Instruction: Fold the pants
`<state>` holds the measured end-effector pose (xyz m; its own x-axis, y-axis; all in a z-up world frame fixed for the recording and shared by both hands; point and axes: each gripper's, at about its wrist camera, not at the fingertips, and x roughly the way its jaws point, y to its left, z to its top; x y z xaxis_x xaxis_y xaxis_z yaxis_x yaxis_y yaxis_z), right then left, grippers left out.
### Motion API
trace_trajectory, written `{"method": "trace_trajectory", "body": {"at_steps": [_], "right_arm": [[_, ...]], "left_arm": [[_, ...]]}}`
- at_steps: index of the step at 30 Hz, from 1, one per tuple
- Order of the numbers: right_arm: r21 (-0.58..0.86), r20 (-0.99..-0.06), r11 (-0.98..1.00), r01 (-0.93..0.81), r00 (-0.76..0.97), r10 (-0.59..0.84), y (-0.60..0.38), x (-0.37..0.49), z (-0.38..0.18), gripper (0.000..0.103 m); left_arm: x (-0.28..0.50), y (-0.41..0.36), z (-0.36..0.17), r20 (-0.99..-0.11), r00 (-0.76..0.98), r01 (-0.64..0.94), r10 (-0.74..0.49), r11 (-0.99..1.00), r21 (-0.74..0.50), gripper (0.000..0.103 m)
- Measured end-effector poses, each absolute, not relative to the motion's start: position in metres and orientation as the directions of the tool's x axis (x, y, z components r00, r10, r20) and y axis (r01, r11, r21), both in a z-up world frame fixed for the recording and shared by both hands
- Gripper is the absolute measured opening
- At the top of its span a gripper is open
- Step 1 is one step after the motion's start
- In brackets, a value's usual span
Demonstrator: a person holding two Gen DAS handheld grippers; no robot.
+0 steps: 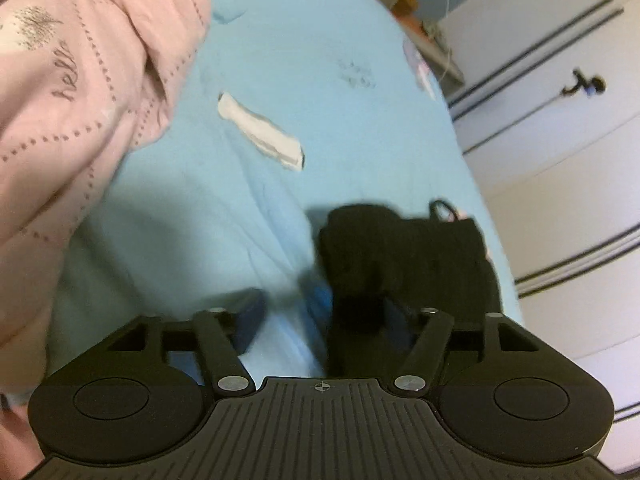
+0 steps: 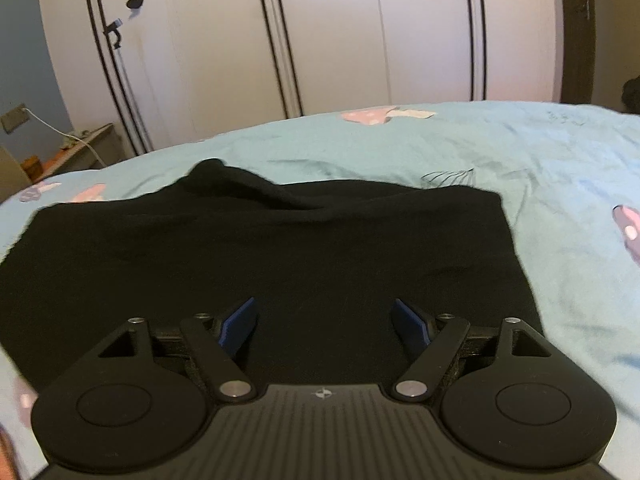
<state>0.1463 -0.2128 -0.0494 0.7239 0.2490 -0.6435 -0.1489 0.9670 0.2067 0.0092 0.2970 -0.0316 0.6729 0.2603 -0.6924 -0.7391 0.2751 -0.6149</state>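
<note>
I judge the black cotton pants (image 2: pixel 272 256) folded compactly on the light-blue bed sheet (image 2: pixel 560 168) (nearly done); both hand-held grippers, left (image 1: pixel 320 316) and right (image 2: pixel 322 326), gape wide, empty.

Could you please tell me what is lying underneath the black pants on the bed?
The black pants lie on the light blue bedsheet. Whether anything else lies beneath them cannot be seen.

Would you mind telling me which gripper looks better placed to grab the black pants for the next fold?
Probably the right gripper: it is open directly over the black pants. The left gripper is also open, at their edge.
</note>
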Motion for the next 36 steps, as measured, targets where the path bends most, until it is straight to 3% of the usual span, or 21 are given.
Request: {"method": "trace_trajectory", "body": {"at_steps": [4, 6, 8, 9, 10, 13, 15, 20, 23, 28, 32, 33, 36], "right_arm": [[0.201, -0.643, 0.963, -0.182, 0.717, 0.270, -0.207, 0.137, -0.046, 0.081], [0.202, -0.641, 0.962, -0.182, 0.718, 0.270, -0.207, 0.133, -0.043, 0.081], [0.204, -0.637, 0.963, -0.179, 0.723, 0.269, -0.208, 0.129, -0.040, 0.081], [0.209, -0.634, 0.963, -0.173, 0.726, 0.268, -0.210, 0.127, -0.038, 0.081], [0.215, -0.630, 0.961, -0.171, 0.728, 0.271, -0.211, 0.126, -0.036, 0.081], [0.227, -0.612, 0.960, -0.166, 0.742, 0.274, -0.214, 0.123, -0.029, 0.081], [0.241, -0.589, 0.956, -0.169, 0.757, 0.282, -0.217, 0.122, -0.022, 0.081], [0.327, -0.564, 0.935, -0.137, 0.765, 0.310, -0.231, 0.123, -0.007, 0.081], [0.420, -0.539, 0.902, -0.098, 0.773, 0.335, -0.251, 0.128, 0.003, 0.081], [0.565, -0.544, 0.820, -0.092, 0.705, 0.454, -0.284, 0.145, 0.010, 0.081], [0.569, -0.619, 0.820, -0.060, 0.626, 0.475, -0.295, 0.152, -0.008, 0.085], [0.570, -0.635, 0.820, -0.048, 0.607, 0.477, -0.297, 0.153, -0.016, 0.085], [0.583, -0.664, 0.812, -0.022, 0.564, 0.492, -0.299, 0.157, -0.034, 0.085]], "left_arm": [[0.036, 0.297, -0.045, -0.667, 0.732, -0.666, 0.136, 0.347, -0.660, 0.070], [0.047, 0.291, -0.052, -0.693, 0.704, -0.690, 0.158, 0.384, -0.614, 0.061], [0.053, 0.286, -0.049, -0.664, 0.733, -0.655, 0.149, 0.421, -0.628, 0.028], [0.054, 0.284, -0.045, -0.644, 0.750, -0.636, 0.150, 0.431, -0.641, 0.016], [0.055, 0.280, -0.041, -0.624, 0.762, -0.626, 0.177, 0.452, -0.636, 0.011], [0.062, 0.251, -0.012, -0.559, 0.784, -0.591, 0.269, 0.599, -0.541, 0.009], [0.068, 0.211, 0.013, -0.471, 0.833, -0.504, 0.289, 0.748, -0.432, 0.009], [0.078, 0.095, 0.043, -0.339, 0.939, -0.128, 0.065, 0.978, -0.167, 0.009], [0.076, 0.018, 0.031, -0.367, 0.925, 0.125, -0.098, 0.991, 0.052, 0.009], [0.075, -0.055, -0.014, -0.516, 0.837, 0.365, -0.181, 0.887, 0.283, 0.015], [0.078, -0.063, -0.024, -0.587, 0.781, 0.416, -0.214, 0.880, 0.231, 0.027], [0.079, -0.062, -0.022, -0.589, 0.777, 0.412, -0.222, 0.886, 0.210, 0.034], [0.082, -0.053, -0.019, -0.599, 0.764, 0.395, -0.240, 0.908, 0.140, 0.036]]}}
